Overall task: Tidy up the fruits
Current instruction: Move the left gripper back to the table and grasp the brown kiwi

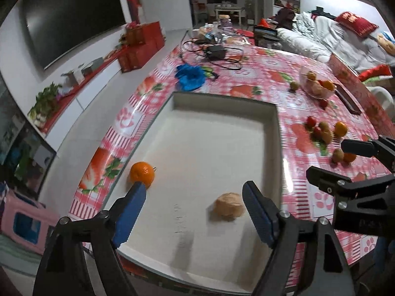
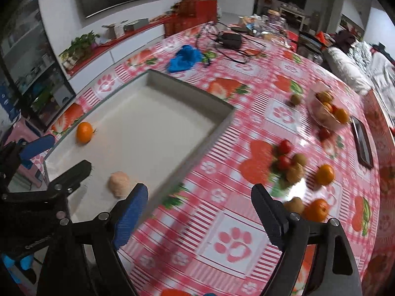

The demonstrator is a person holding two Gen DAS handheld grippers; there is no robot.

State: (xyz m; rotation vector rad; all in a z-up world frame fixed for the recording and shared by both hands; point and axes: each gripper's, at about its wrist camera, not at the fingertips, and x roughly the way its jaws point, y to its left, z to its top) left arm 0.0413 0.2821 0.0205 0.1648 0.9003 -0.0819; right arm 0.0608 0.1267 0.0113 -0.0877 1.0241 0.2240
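Fruit on the cloth: a loose cluster [image 2: 291, 167] of red, green-brown and orange pieces sits well to the right of the white tray [image 2: 148, 113], blurred in the right wrist view; a kiwi [image 2: 293, 204] and an orange [image 2: 317, 209] lie nearer the camera, touching or almost.
Fruit in the tray: an orange [image 1: 142, 174] rests by the tray's left wall, and a pale tan fruit [image 1: 228, 206] sits near its right wall. Two in, plenty left outside, by my reckoning.
Bowl: a clear bowl [image 2: 328, 111] of oranges stands beyond the cluster, farther from the tray, with a lone kiwi [image 2: 295, 98] beside it.
Left gripper [image 1: 195, 212]: hovers over the tray's near end, jaws spread wide, holding nothing.
Right gripper [image 2: 200, 212]: released too, jaws apart over the cloth just right of the tray, empty, aimed towards the near kiwi and orange.
Risk one: those two sit so close that a finger could nudge one away; round fruit rolls on this slick cloth.
Risk two: the grippers are near each other by the tray's right wall, so a carry could clip the left one.
Risk three: soft red fruit may bruise under a hard squeeze.
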